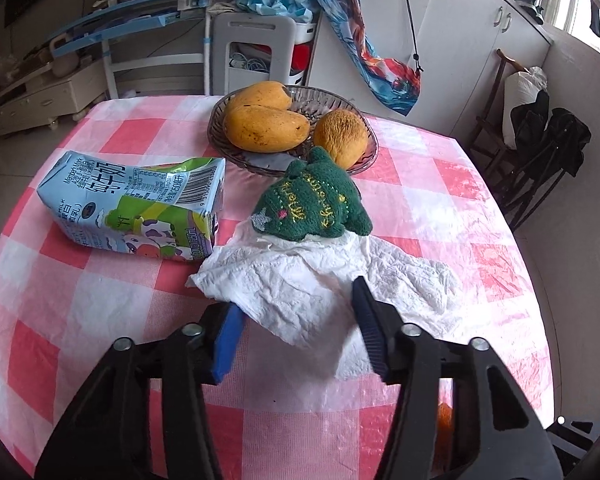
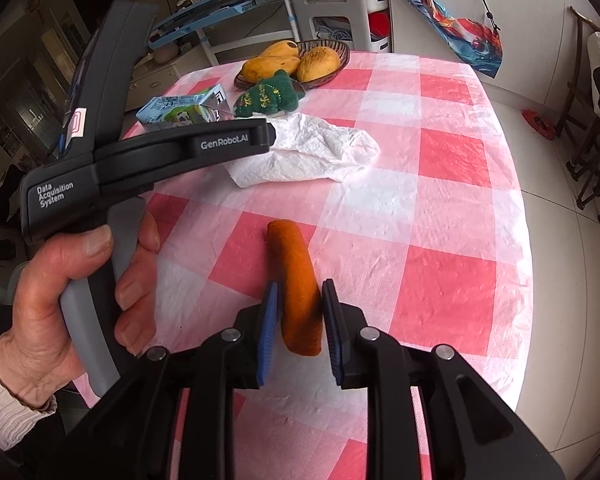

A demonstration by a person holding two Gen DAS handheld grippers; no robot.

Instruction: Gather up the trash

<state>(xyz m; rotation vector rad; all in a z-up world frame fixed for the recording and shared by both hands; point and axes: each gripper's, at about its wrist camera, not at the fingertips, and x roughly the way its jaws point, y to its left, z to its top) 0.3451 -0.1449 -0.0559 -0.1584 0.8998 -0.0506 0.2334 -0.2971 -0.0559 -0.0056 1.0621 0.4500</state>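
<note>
A crumpled white tissue [image 1: 324, 284] lies on the pink checked tablecloth [image 1: 100, 272]. My left gripper [image 1: 296, 312] is open, its fingers on either side of the tissue's near edge. A crushed blue milk carton [image 1: 136, 204] lies to the left of the tissue. In the right wrist view my right gripper [image 2: 298, 300] is closed around an orange tube-shaped thing [image 2: 296, 280] that lies on the cloth. The left gripper's body [image 2: 172, 152], held by a hand [image 2: 72, 280], hides part of the tissue [image 2: 308, 152] and carton [image 2: 180, 110].
A green knitted toy [image 1: 312, 200] rests on the tissue's far edge. Behind it a glass bowl [image 1: 356, 160] holds mangoes [image 1: 266, 128]. The table edge curves off at the right [image 2: 524, 240]. Dark chairs [image 2: 596, 128] stand on the floor to the right.
</note>
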